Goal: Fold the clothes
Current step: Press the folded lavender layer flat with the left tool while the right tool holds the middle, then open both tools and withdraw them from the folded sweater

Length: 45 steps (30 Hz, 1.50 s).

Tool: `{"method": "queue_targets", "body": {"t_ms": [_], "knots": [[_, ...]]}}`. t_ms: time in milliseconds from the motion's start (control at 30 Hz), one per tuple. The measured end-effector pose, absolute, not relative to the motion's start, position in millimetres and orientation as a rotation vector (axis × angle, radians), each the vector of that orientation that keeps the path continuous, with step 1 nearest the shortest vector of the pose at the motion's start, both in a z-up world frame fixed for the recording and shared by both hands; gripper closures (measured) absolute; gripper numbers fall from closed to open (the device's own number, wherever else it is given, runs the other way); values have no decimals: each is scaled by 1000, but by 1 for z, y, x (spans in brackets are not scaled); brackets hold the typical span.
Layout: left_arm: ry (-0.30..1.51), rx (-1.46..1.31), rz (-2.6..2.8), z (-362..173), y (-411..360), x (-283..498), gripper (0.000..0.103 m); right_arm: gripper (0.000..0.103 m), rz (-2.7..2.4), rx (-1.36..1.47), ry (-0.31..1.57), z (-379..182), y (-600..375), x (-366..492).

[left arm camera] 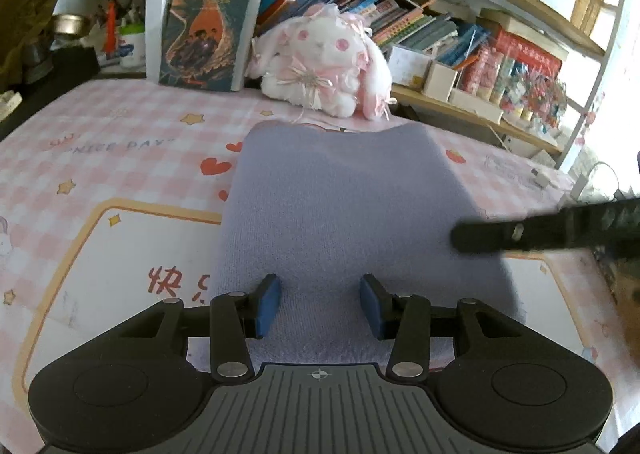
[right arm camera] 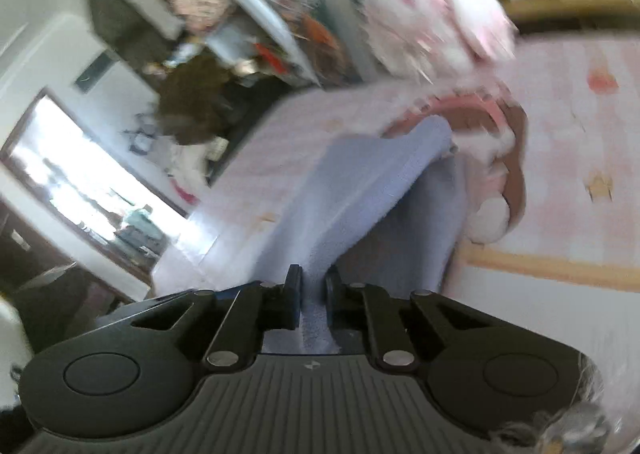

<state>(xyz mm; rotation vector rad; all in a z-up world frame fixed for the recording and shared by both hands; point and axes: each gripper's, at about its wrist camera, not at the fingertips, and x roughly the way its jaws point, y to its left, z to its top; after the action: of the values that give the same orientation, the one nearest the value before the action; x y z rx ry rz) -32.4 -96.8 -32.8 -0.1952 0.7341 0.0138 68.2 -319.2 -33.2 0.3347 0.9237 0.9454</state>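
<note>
A lavender knit garment (left arm camera: pixel 340 210) lies folded into a rectangle on the pink checked mat (left arm camera: pixel 100 142). My left gripper (left arm camera: pixel 319 304) is open, hovering just above the garment's near edge with nothing between its blue pads. My right gripper (right arm camera: pixel 311 300) is shut on an edge of the lavender garment (right arm camera: pixel 360 190), which rises as a fold ahead of it; that view is blurred and tilted. A finger of the right gripper (left arm camera: pixel 520 232) reaches in from the right over the garment's right side in the left wrist view.
A white and pink plush rabbit (left arm camera: pixel 324 62) sits at the far edge of the mat, beside a large upright book (left arm camera: pixel 208 22). Shelves of books and boxes (left arm camera: pixel 460 38) stand behind. A dark table edge (left arm camera: pixel 40 86) lies at the far left.
</note>
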Motion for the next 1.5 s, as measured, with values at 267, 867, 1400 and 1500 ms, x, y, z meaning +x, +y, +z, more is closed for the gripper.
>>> {"method": "queue_targets", "body": {"t_ms": [267,867,1400,1500], "knots": [[741,-160,11,-33,-101,-31,59,93,812,433,1070,-72,-331,83],[699,-235,-14,-17,-89,-51,50,41,670,203,872,-18,-339,29],[805,-27,-77,-19,-67,-72,29,27,459,-95,862,-21,-282,-44],[812,-25,-94,-20,-59,-75,24,26,416,-78,869,-21,-277,-51]]}}
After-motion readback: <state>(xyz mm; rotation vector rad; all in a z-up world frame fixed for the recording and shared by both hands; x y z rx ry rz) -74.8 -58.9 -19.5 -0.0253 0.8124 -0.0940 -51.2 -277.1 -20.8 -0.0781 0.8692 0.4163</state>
